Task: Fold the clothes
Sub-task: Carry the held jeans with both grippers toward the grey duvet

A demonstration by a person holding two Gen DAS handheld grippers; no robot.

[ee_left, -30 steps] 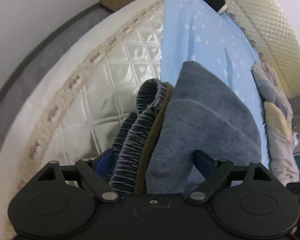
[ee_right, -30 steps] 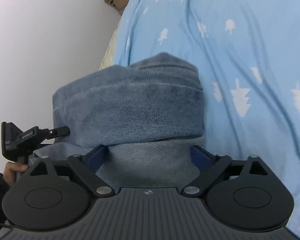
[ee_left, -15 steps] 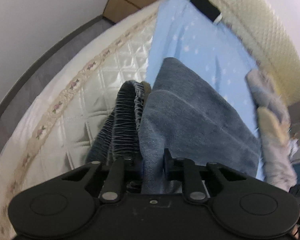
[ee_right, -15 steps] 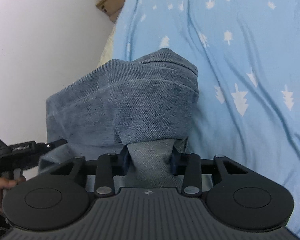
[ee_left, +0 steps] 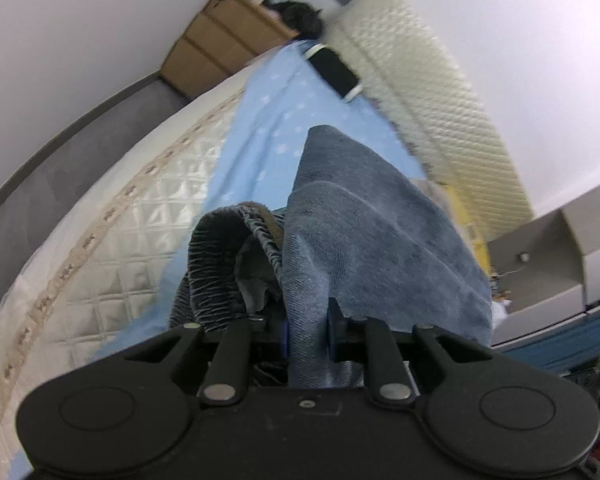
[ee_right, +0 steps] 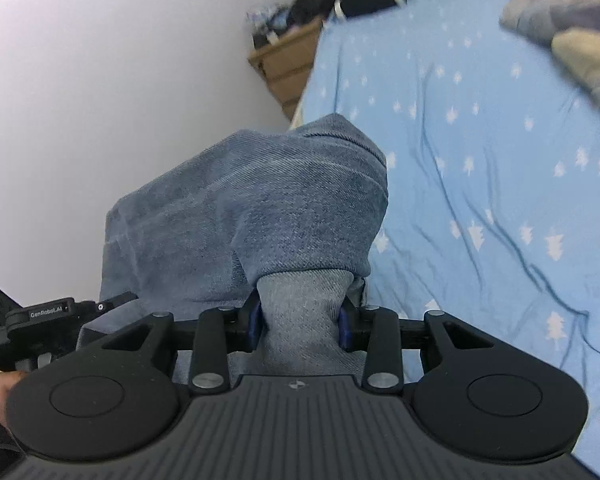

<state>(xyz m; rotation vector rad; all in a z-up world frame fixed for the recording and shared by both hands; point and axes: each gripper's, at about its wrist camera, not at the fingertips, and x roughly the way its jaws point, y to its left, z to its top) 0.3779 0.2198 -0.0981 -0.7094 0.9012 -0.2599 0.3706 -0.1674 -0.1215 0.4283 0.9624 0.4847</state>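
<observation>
Ahead of both tools lies a bed with a blue tree-print sheet over a quilted cream mattress, a brown cabinet beyond. Left tool and right tool each clench folded denim jeans just ahead of them, raised off the sheet.

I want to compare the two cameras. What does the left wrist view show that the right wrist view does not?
Only the left wrist view shows the jeans' gathered waistband and the quilted cream cover. Only the right wrist view shows the other gripper, the left gripper, from outside, and the hand holding it. Both show the jeans clamped between closed jaws, the blue sheet and a cardboard box.
</observation>
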